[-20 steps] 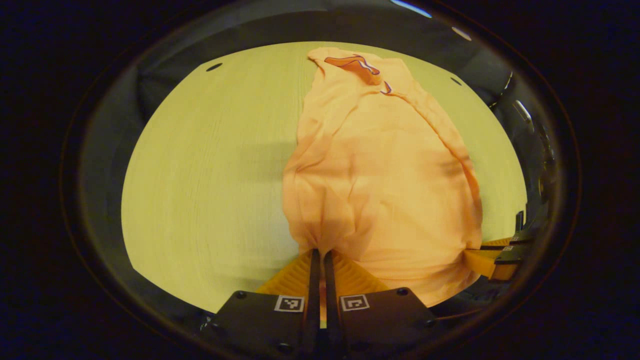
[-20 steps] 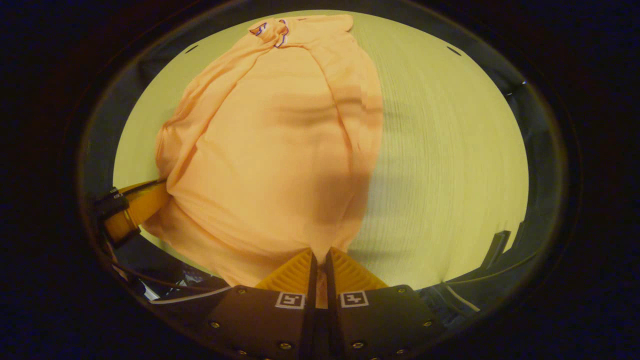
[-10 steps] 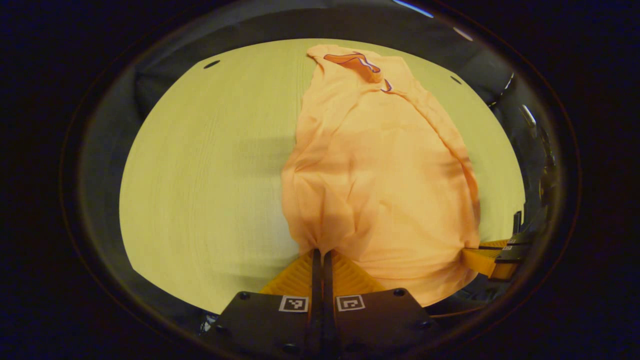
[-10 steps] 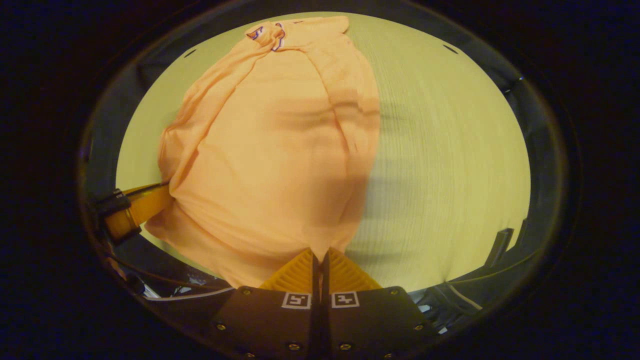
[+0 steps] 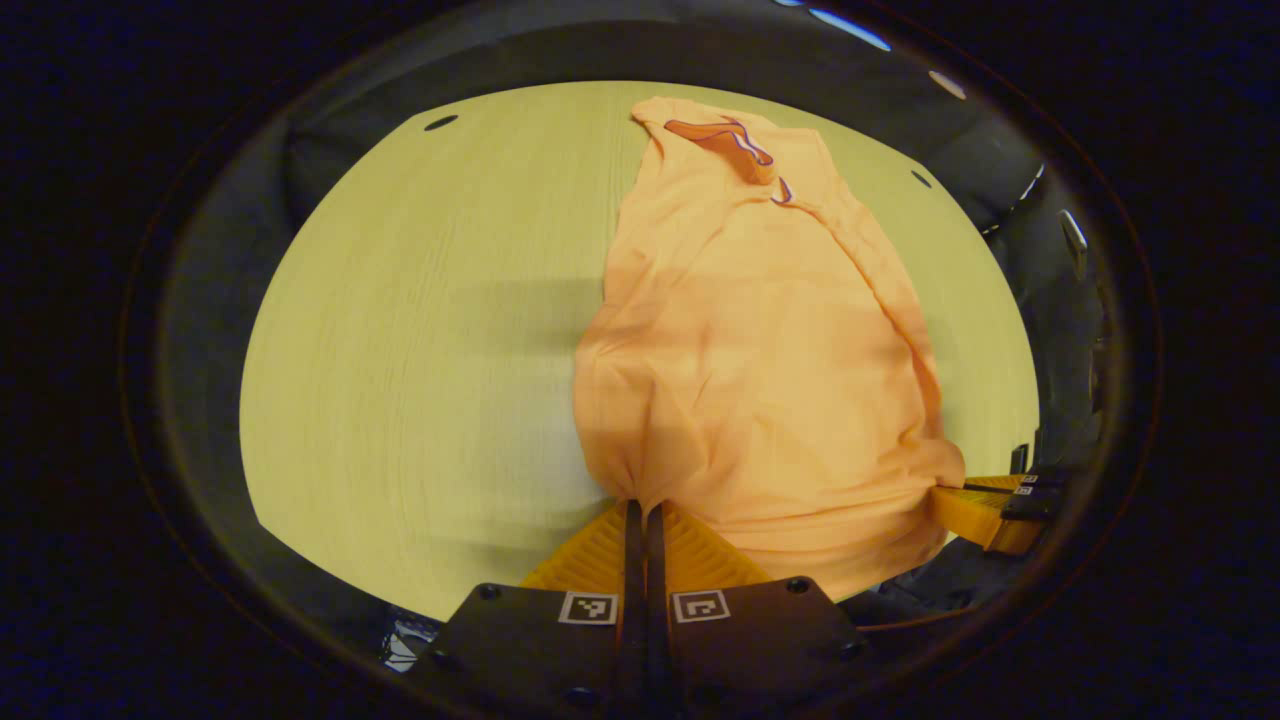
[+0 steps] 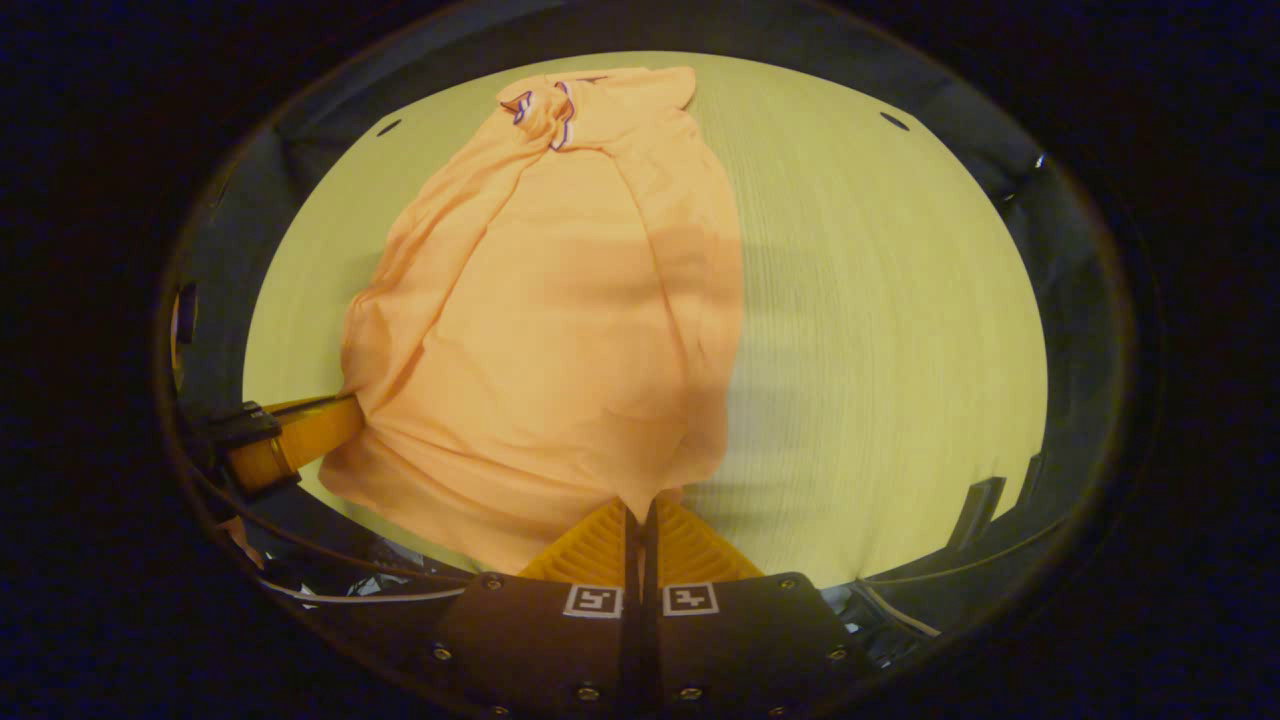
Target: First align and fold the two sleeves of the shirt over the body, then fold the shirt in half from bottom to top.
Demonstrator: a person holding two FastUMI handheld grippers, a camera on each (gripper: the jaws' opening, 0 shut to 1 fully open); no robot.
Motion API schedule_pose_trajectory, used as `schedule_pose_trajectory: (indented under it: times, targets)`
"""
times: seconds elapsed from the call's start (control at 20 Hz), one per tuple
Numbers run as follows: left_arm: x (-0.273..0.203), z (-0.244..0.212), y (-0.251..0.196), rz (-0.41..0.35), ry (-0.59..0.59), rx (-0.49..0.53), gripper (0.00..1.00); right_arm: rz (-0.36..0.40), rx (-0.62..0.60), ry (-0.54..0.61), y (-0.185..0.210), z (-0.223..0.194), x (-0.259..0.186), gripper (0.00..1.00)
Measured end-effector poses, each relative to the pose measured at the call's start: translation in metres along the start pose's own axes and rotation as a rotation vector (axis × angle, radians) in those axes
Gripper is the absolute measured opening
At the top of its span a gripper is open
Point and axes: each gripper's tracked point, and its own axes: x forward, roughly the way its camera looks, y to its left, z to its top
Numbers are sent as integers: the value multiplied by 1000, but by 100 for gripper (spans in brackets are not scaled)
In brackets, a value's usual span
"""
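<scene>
An orange shirt (image 5: 760, 340) lies stretched along a pale wooden table (image 5: 420, 330), its sleeves already folded in over the body so the cloth forms one long, narrow panel. The left gripper (image 5: 640, 515) is clenched on the near hem corner, the cloth bunching into a gathered tuck right at its closed fingertips and fanning out ahead and to the right of it. From there the shirt runs away to its collar (image 5: 725, 140) at the far end, edged with dark piping. Soft creases cross the fabric, and a raised fold line runs down its right-hand side.

In the right gripper view, the right gripper (image 6: 640, 512) likewise grips the other hem corner, fingers pressed together on the cloth, with the shirt (image 6: 560, 300) spreading ahead and to its left. The hem between the two grippers sags slightly over the table's near edge. Each gripper appears at the far side of the other's view, pinching its corner.
</scene>
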Motion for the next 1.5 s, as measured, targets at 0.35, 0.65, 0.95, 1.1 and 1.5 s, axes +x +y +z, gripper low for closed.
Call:
schedule_pose_trajectory:
  times: [0.35,0.65,0.95,1.1,1.5]
  targets:
    - [-12,84,-1,-12,-87,-7,6,13,13,-103,-5,83,-20,1]
    - [-8,188,-11,-31,-179,-26,6,1,0,-216,-18,194,-41,1]
    - [-5,289,-19,-33,-258,-9,10,-9,-14,-290,-30,287,-55,1]
    - [-2,335,-23,-28,-293,3,6,-11,-20,-323,-36,324,-61,1]
    - [20,434,-36,-46,-363,-20,6,-20,-25,-383,-51,416,-56,1]
